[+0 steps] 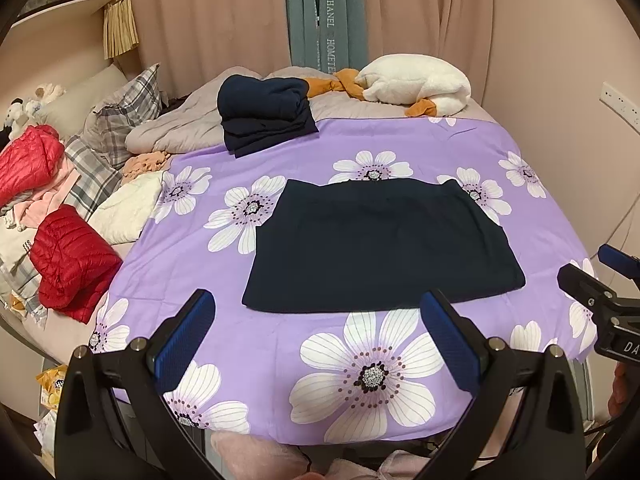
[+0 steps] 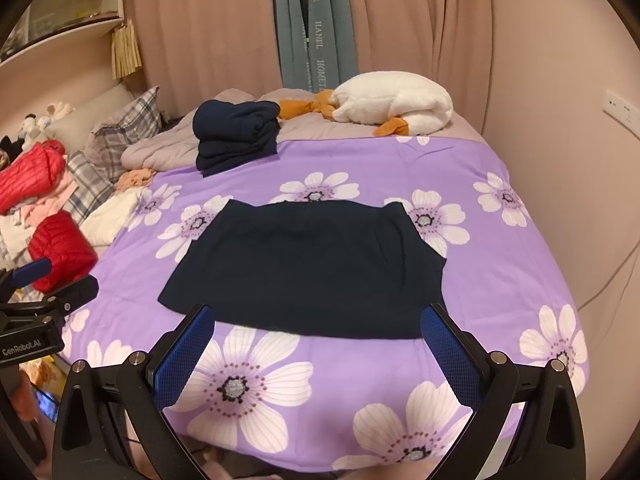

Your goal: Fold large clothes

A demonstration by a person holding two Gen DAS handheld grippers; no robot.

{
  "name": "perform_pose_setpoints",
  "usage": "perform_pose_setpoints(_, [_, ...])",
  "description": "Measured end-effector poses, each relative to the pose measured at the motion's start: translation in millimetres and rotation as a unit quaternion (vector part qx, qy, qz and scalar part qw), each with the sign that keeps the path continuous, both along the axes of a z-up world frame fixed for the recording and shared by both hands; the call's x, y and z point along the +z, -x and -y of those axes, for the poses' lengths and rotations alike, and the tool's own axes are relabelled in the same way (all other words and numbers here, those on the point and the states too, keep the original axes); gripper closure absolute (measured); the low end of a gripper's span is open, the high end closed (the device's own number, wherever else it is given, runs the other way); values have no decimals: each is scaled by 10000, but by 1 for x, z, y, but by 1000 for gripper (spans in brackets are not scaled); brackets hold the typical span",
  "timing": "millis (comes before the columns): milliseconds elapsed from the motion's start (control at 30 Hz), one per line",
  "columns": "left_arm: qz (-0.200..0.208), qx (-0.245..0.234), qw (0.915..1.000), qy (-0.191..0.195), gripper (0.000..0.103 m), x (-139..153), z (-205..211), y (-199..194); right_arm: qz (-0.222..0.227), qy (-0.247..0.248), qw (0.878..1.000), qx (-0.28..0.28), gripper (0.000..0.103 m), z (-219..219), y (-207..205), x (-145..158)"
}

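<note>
A dark navy garment (image 1: 380, 244) lies flat, folded into a wide rectangle, on the purple flowered sheet (image 1: 280, 344); it also shows in the right wrist view (image 2: 308, 268). My left gripper (image 1: 318, 304) is open and empty, just short of the garment's near edge. My right gripper (image 2: 318, 320) is open and empty, its fingertips over the garment's near edge. The right gripper shows at the right edge of the left wrist view (image 1: 600, 276). The left gripper shows at the left edge of the right wrist view (image 2: 52, 284).
A stack of folded navy clothes (image 1: 264, 112) sits at the back of the sheet. A white plush goose (image 1: 416, 84) lies behind. Red down jackets (image 1: 68, 264), plaid pillows (image 1: 120, 116) and loose clothes are piled at the left. Curtains and a wall close the back and right.
</note>
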State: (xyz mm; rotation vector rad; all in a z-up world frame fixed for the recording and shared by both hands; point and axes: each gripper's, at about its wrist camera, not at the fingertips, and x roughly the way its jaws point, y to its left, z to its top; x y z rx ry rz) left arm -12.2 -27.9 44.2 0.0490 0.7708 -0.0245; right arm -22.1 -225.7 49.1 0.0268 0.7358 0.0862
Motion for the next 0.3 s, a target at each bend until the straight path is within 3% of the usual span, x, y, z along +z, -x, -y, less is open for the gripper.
perform_pose_setpoints(300, [75,3,10000,46,0,3,-2,-1,16,-10,10000,33,1,-1,-2,2])
